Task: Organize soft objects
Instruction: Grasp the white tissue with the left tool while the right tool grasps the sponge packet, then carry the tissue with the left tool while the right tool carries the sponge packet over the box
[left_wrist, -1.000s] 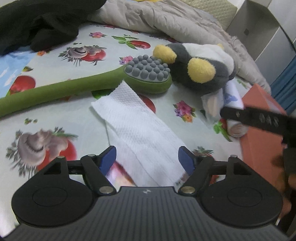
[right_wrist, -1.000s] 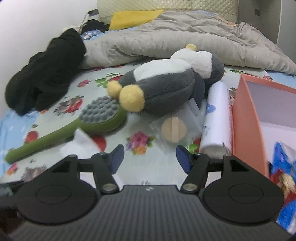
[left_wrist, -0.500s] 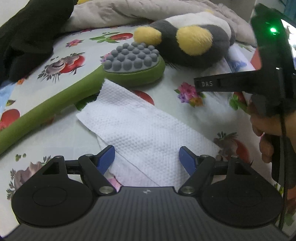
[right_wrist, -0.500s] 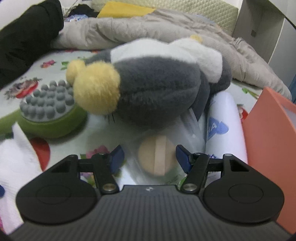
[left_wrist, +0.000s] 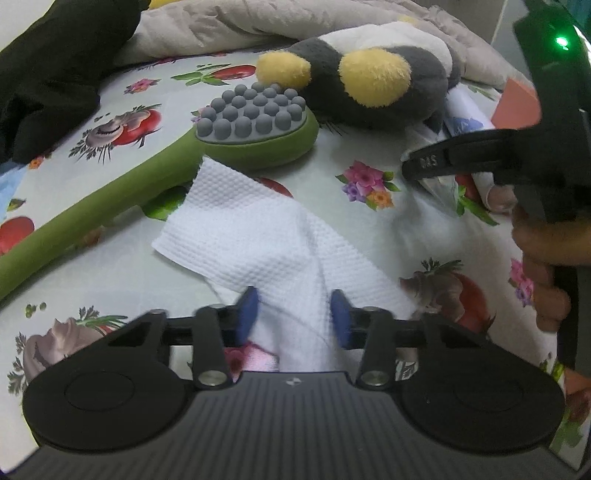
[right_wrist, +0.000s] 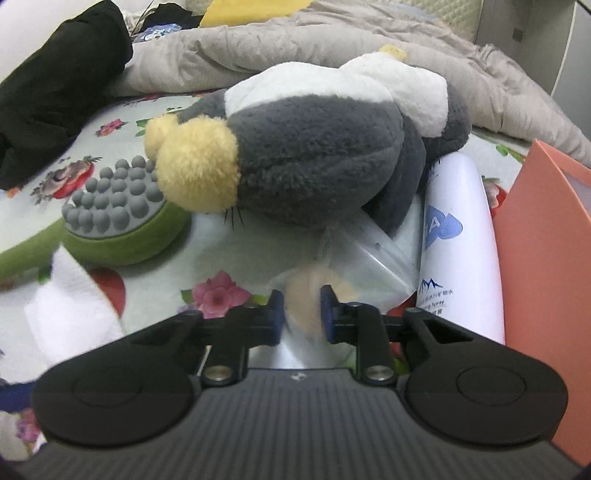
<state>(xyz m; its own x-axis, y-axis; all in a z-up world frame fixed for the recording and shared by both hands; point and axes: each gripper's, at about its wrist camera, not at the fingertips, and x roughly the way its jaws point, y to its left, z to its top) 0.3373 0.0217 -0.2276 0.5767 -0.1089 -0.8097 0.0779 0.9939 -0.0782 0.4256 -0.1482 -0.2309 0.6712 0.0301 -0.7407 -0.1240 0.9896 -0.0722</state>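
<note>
We look down on a bed with a fruit-print sheet (left_wrist: 122, 258). Our left hand-held gripper (left_wrist: 293, 314) is closing on a white tissue (left_wrist: 258, 236); the sheet bunches up in a ridge between the blue pads (left_wrist: 248, 310), and we cannot tell whether they press it yet. The tissue's far corner, at 12 o'clock, touches the head of a green massager (left_wrist: 258, 125). At 1 o'clock lies a grey plush (left_wrist: 369, 81), its yellow feet toward us.

Our right hand-held gripper (right_wrist: 302, 310) is closing too, its jaws narrow around a clear bag (right_wrist: 354, 266) with a beige puff (right_wrist: 306, 291) inside; the pads sit against the crumpled bag. The bag lies just below the plush (right_wrist: 317, 162), at 12 o'clock. A white bottle (right_wrist: 458, 236) lies at 2 o'clock, beside an orange box (right_wrist: 546, 236).
</note>
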